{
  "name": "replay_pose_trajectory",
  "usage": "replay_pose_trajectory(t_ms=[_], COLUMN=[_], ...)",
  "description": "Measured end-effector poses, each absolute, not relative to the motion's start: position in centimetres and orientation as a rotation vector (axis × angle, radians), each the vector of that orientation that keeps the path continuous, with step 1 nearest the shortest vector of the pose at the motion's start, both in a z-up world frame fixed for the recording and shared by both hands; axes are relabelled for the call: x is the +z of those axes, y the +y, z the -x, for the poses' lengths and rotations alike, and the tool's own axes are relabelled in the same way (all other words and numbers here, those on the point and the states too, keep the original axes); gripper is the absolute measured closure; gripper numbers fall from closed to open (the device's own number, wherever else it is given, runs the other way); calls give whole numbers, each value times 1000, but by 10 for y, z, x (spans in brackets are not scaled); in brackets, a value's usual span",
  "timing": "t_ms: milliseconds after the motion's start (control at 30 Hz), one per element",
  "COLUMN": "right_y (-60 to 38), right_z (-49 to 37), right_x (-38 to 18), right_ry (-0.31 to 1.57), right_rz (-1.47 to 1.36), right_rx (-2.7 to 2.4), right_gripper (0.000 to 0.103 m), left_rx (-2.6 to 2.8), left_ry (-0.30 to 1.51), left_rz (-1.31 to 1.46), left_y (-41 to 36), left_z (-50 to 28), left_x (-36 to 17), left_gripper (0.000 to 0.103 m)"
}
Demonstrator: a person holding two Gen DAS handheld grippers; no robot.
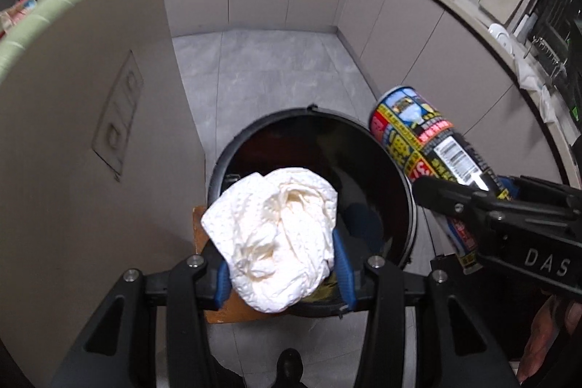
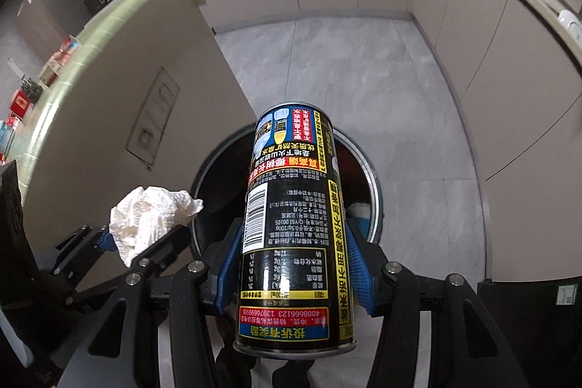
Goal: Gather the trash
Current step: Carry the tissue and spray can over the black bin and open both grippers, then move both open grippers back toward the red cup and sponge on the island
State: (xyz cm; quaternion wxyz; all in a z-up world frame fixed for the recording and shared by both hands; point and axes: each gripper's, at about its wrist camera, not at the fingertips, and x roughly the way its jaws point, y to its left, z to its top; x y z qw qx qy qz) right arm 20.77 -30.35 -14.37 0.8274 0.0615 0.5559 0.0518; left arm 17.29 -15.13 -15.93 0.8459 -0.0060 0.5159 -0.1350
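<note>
Drop-off step: left claw (image 1: 280, 242) clamped on tissue (image 1: 276, 235), right claw (image 2: 294, 264) clamped on can (image 2: 291, 228), both above bin (image 1: 411, 206) at lower centre. Next: release both inside the rim.

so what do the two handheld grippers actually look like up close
Both match: the left gripper and right gripper have black angular linkage arms joined by round silver bolts, and ribbed blue pads lining the fingers. The right one's black body carries white "DAS" lettering in the left wrist view. No cables or sleeves show.
</note>
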Motion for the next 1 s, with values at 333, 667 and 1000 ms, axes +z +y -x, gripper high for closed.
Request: replay_pose_trajectory(t_ms=[333,667,1000], right_y=[-329,-339,-335], right_z=[-256,-259,-254], right_x=[-171,-167,-130], right_ry=[1242,1231,1167], right_rz=[-232,-134,-116], right_rx=[58,-51,-54], right_gripper=[0,0,0], left_rx=[-170,-173,-160], left_ry=[1139,1154,1073], left_rz=[7,-13,4], left_y=[-157,-159,-149], left_z=[-186,-190,-196], left_x=[-199,-177,-133], left_gripper=[5,5,5])
